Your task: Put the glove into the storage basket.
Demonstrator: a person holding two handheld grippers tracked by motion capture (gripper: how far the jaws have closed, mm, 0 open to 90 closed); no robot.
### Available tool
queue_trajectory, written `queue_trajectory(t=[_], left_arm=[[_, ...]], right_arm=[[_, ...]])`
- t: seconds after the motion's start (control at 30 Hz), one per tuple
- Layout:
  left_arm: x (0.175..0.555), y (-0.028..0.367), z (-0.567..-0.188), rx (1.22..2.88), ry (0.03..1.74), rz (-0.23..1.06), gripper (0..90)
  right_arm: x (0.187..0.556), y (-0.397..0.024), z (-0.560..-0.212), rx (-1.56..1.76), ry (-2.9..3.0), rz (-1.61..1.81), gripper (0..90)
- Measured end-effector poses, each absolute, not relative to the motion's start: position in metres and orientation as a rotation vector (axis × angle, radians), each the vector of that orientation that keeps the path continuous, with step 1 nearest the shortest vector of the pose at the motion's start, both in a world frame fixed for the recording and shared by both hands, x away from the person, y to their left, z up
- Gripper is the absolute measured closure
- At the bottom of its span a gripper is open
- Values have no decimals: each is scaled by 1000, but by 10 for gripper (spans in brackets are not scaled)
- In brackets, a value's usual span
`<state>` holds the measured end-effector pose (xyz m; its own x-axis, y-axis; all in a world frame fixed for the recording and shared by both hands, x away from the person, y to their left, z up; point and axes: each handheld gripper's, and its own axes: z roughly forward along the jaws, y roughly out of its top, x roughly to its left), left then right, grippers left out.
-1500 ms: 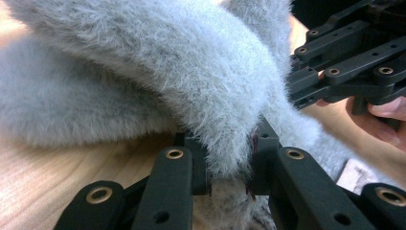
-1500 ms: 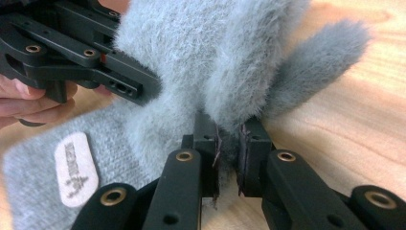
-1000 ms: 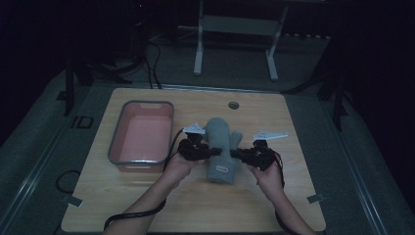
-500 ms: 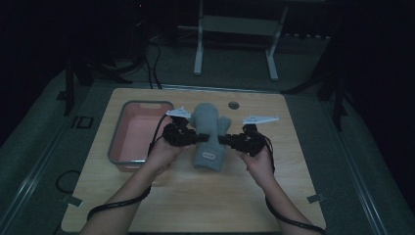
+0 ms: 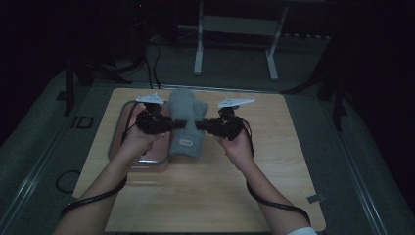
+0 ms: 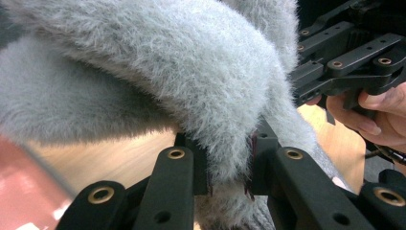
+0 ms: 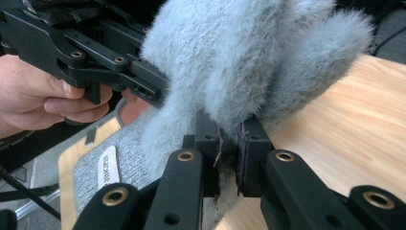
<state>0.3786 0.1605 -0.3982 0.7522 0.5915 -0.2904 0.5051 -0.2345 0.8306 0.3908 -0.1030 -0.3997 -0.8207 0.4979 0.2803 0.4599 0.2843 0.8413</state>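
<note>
Grey fuzzy mitten (image 5: 187, 120) hangs above the table (image 5: 274, 166), pinched between left tongs (image 5: 169, 124) and right tongs (image 5: 201, 126).

No readable text anywhere. The fuzzy grey knitted mitten (image 5: 187, 122) carries 1 small white sewn-on label near its cuff (image 7: 108, 166), seen in the high view and the right gripper view; print on it too small and blurred to make out. A dark marking on the grey floor mat (image 5: 82, 122) left of the table looks like "ID", uncertain.
</note>
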Motion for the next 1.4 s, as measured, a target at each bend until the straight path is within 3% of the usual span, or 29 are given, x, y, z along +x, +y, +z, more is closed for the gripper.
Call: queue_trajectory(t=[0.5, 0.97, 1.4], left_arm=[[385, 234, -389, 1875, 904, 171, 774], [409, 263, -463, 1921, 1083, 98, 772], [415, 256, -490, 2049, 1212, 115, 769]], right_arm=[[412, -25, -388, 848, 2528, 1639, 819], [439, 22, -463, 1006, 2626, 1517, 819], [444, 49, -493, 1088, 2698, 1248, 818]])
